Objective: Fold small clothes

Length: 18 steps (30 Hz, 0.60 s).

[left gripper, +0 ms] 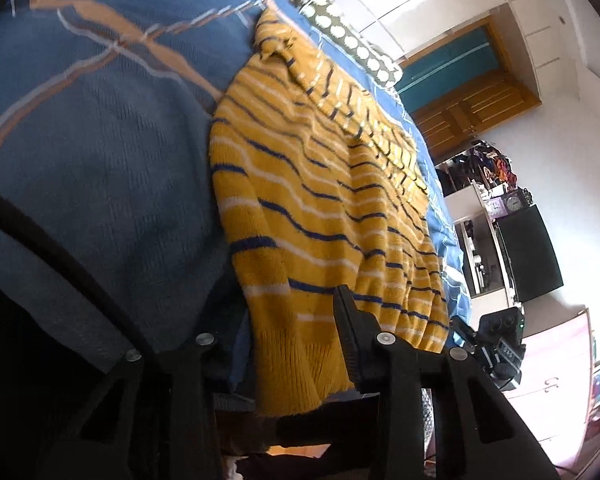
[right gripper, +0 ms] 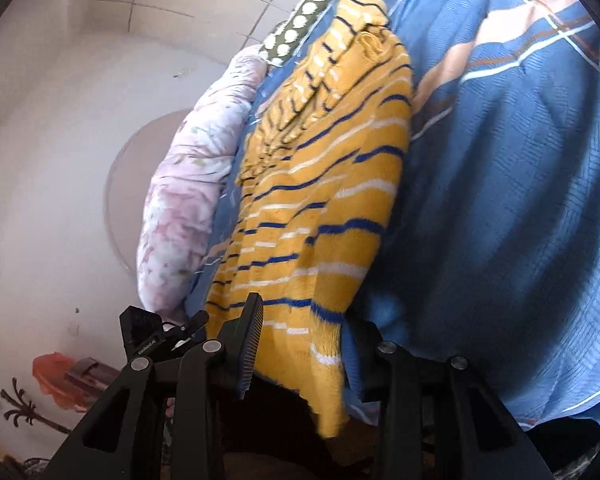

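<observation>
A yellow knit sweater (left gripper: 300,200) with blue and white stripes lies lengthwise on a blue bedspread (left gripper: 100,152), its ribbed hem hanging over the near edge of the bed. My left gripper (left gripper: 292,320) is at that hem. One finger (left gripper: 350,332) rests on top of the knit, the other is hidden under the cloth, and the jaws are closed on the hem. In the right wrist view the sweater (right gripper: 320,200) runs away from me. My right gripper (right gripper: 308,320) holds its near hem the same way, with one finger (right gripper: 252,336) showing and the other covered.
A polka-dot pillow (left gripper: 352,40) lies at the far end of the bed and a pink floral quilt (right gripper: 188,184) is bunched beside the sweater. Beyond the bed stand a wooden door (left gripper: 460,92), a dark screen (left gripper: 532,252) and a cluttered shelf. A black device (left gripper: 496,344) sits by the hem.
</observation>
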Tool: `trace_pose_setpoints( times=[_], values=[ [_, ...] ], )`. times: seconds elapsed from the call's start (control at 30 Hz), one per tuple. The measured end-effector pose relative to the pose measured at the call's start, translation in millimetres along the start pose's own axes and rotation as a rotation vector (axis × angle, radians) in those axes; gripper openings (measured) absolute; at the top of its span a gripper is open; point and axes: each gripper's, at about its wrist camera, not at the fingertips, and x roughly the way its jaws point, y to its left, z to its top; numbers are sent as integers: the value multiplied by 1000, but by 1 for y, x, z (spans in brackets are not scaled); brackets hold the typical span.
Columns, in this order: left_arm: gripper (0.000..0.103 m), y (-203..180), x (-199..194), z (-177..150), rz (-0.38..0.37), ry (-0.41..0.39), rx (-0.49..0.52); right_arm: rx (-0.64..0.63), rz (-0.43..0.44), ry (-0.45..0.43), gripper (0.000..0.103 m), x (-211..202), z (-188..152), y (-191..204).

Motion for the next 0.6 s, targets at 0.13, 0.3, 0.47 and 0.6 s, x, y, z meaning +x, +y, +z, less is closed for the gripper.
trace_pose_setpoints(
  times=[0.13,0.3,0.47,0.6],
  values=[
    [36,-4,11,-10,-2,39,35,1,-16,52,41,15,-8,-3],
    [36,-9,23,-19,-9,75,54,-43,-40,105,41,30,-22,7],
    [10,-8,22,-21,42,67,35,-73,-105,105,25,37,-32,15],
    [8,-8,-2,-13,88,8,0,-119,-145,79,7,30,-35,28]
  ],
)
